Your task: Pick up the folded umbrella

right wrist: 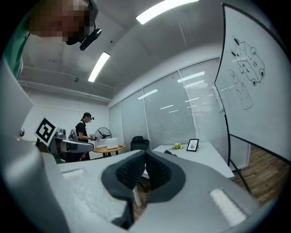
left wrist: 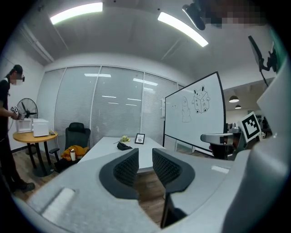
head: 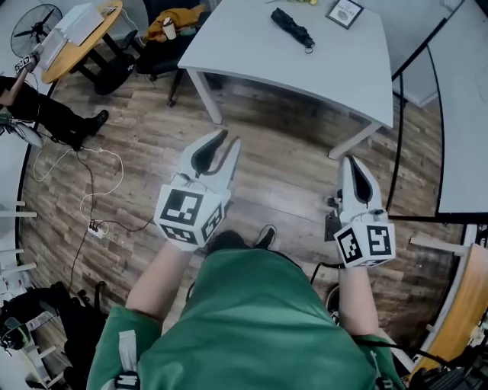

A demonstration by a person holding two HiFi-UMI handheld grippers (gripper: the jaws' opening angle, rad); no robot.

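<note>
While the person in the green shirt stands on the wood floor, both grippers are held in the air in front of the near edge of the white tabletop and touch nothing. The left gripper is released: in the left gripper view its two jaws stand apart and only floor and table show in the gap. The right gripper is clenched, with its jaws pressed together and nothing between them, as the right gripper view shows. The two grippers are well apart from each other and both point toward the table.

The umbrella is black and folded. It lies flat on the tabletop, in the far half, well apart from both grippers. A small frame stands near it, closer to the far right corner. In the left gripper view the umbrella is seen beyond the jaws, and the frame is just behind it.

A whiteboard stands to the right of the table. To the left there are a black chair, a round table and a fan, with another person beside them.
</note>
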